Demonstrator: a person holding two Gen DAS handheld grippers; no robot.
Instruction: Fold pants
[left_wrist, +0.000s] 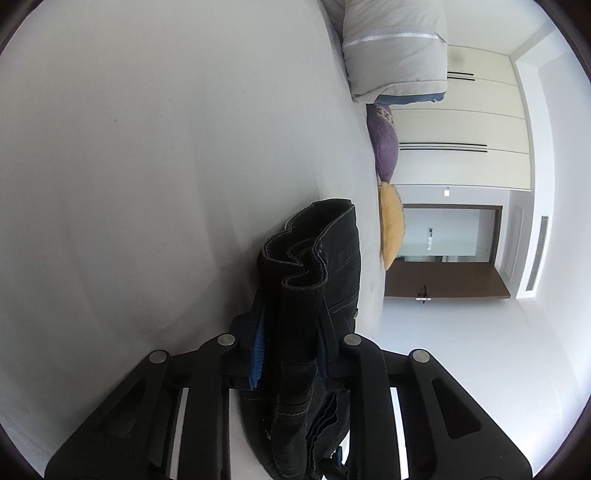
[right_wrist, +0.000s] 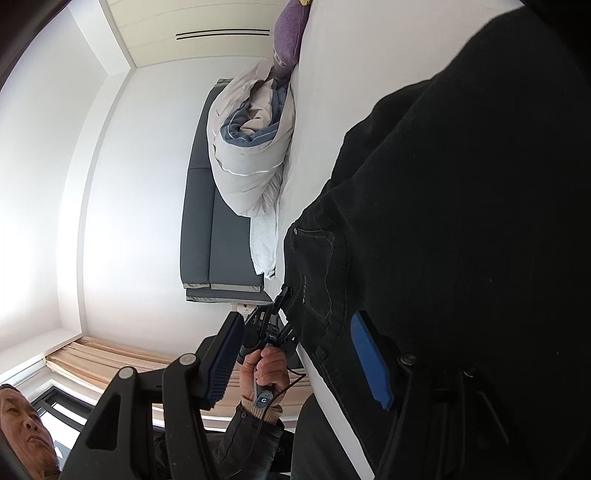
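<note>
The black denim pants (right_wrist: 461, 221) lie spread on the white bed (right_wrist: 332, 74). In the left wrist view my left gripper (left_wrist: 291, 347) is shut on a bunched edge of the pants (left_wrist: 314, 266), which stands up between its blue pads. In the right wrist view my right gripper (right_wrist: 299, 354) is open; its right pad (right_wrist: 369, 358) lies against the pants near a pocket, its left pad (right_wrist: 225, 358) is in the air. The left gripper also shows there (right_wrist: 273, 325), held by a hand at the pants' edge.
A rolled grey duvet (right_wrist: 251, 147) and purple (left_wrist: 386, 144) and yellow (left_wrist: 391, 229) cushions lie at the bed's far side. A grey headboard (right_wrist: 214, 221), white wardrobe (left_wrist: 461, 129) and doorway (left_wrist: 450, 236) stand beyond. The person's face (right_wrist: 26, 424) is at the lower left.
</note>
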